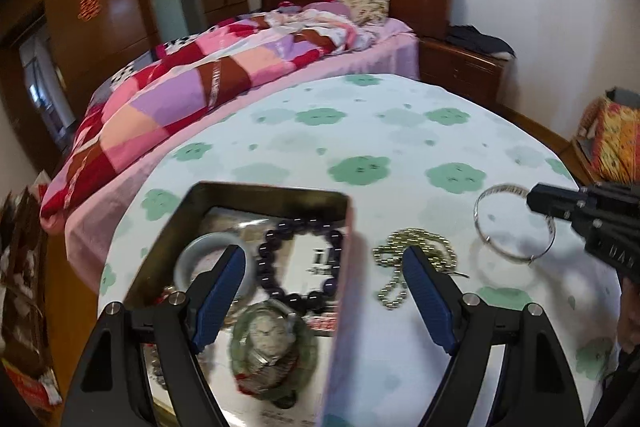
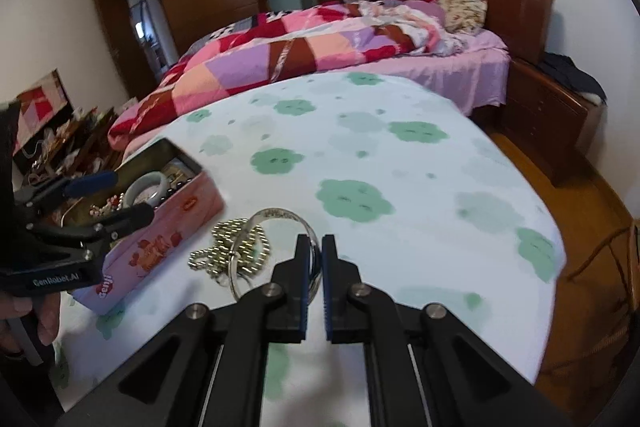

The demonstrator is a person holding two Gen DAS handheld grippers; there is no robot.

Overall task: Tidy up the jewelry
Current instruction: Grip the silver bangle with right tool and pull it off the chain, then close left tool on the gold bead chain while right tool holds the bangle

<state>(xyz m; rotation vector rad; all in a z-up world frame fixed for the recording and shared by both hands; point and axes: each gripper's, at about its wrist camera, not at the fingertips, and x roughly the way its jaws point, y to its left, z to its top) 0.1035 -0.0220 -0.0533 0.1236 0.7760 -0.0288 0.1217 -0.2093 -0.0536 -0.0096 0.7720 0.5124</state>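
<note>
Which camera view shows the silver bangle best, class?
The left wrist view: the silver bangle appears as a nearly whole hoop above the flowered cloth, pinched at its far rim by the right claw. In the right wrist view the bangle is partly hidden behind that claw and overlaps the gold bead chain.

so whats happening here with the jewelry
A person is sorting jewelry on a flower-print tablecloth. The right tool is shut on a silver bangle. The left tool hangs open over the edge of a pink tin that already holds bracelets. A gold bead chain lies beside the tin.
</note>
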